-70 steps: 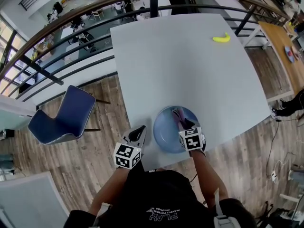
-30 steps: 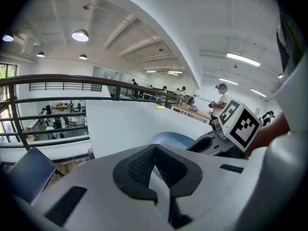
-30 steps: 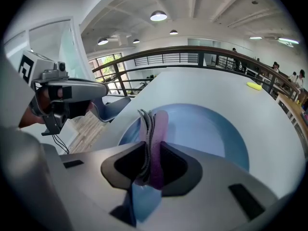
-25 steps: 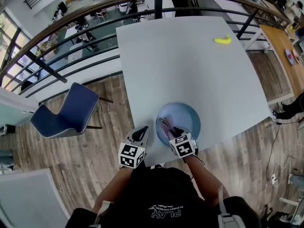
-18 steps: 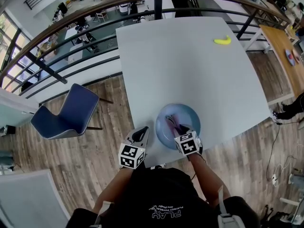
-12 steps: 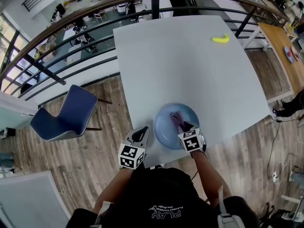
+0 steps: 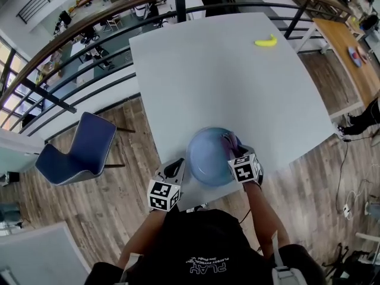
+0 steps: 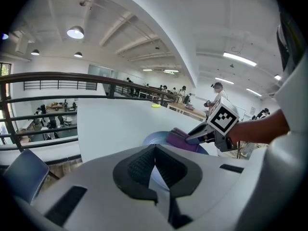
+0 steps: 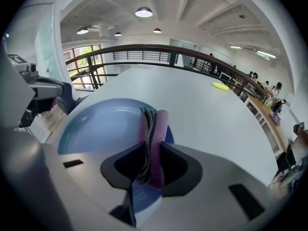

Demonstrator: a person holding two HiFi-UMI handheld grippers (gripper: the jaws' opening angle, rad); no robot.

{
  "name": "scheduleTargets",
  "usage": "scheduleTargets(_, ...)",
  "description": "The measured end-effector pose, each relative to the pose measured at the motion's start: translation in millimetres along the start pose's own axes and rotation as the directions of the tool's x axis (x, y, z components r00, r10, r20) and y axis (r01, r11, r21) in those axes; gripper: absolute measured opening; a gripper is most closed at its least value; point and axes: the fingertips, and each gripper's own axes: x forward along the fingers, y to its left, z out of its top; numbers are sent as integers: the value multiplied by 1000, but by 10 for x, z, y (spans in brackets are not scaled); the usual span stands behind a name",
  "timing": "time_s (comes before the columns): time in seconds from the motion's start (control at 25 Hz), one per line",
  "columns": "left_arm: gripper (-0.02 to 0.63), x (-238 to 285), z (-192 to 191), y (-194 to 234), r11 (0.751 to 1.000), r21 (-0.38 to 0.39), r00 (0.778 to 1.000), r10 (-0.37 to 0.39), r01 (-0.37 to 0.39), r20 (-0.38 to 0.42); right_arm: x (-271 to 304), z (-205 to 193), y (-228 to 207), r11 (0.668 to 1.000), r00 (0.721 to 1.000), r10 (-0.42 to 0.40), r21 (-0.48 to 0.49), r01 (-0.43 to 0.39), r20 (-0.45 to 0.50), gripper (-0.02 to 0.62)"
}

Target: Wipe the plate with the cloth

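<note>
The surface (image 7: 219,70) lay open from 10 to 2 o'clock of the plate (image 7: 202,156), with only a banana (image 7: 265,41) well apart near the far edge at 1 o'clock. The right gripper (image 7: 236,149), jaws closed on the cloth (image 7: 229,139), blocked the plate's 3 o'clock rim, and the left gripper (image 7: 173,168), jaws together, sat near its 8 o'clock side. A chair (image 7: 77,150) stood off the surface at 9 o'clock.

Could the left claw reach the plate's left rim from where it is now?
Probably yes. The left claw, shut, sits just left of the plate with nothing between them; the right claw and its cloth are on the plate's right side.
</note>
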Motion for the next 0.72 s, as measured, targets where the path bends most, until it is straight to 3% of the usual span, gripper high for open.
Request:
scheduleTargets(0.4, 14, 31, -21, -53, 1000, 13, 1000, -17, 17, -13, -89, 28, -25, 1000, 999, -24, 10, 24, 26, 104)
scheduleTargets(0.72, 14, -48, -139, -107, 998, 56, 999, -7, 9, -37, -278, 83, 338, 998, 996, 59, -12, -58, 65, 104)
